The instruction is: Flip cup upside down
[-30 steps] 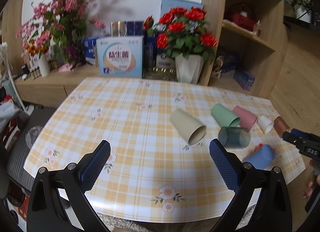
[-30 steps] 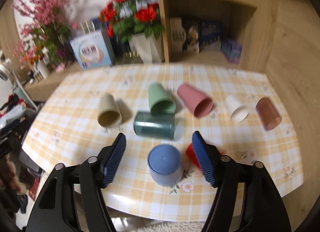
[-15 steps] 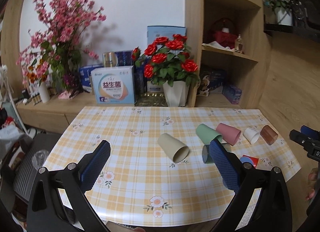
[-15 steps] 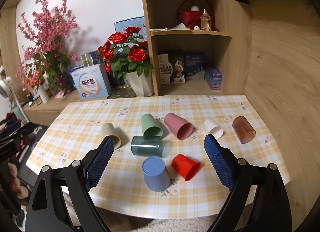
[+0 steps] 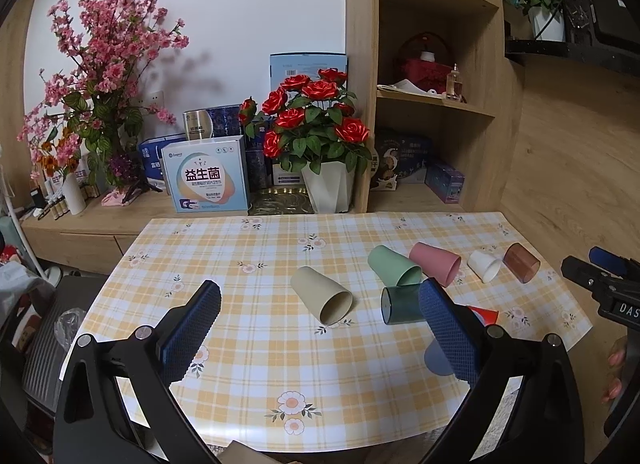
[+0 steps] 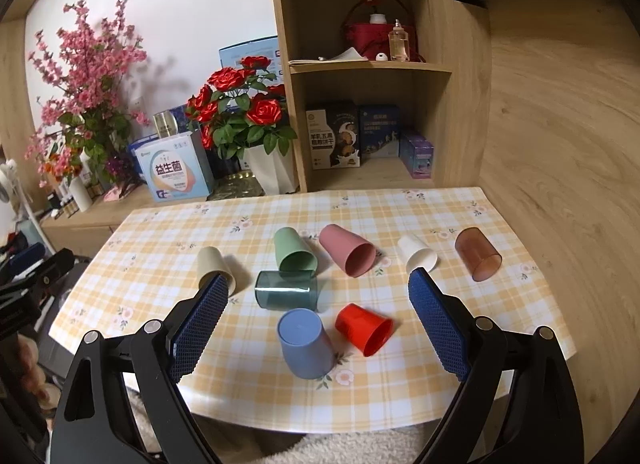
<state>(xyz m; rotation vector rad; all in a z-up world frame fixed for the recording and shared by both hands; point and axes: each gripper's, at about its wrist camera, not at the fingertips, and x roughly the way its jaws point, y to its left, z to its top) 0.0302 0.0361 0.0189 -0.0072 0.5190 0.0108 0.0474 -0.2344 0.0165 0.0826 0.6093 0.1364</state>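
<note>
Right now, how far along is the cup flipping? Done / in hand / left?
Done: only the blue cup stands upside down, base up, near the table's front edge.
In hand: nothing. The left tool and right tool are both open and empty, held back from the table.
Left: seven cups lie on their sides: beige, green, dark teal, pink, white, brown, red.

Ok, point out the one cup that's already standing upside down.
The blue cup, nearest the table's front edge beside the red cup. It stands on its rim, base up; every other cup lies on its side.
</note>
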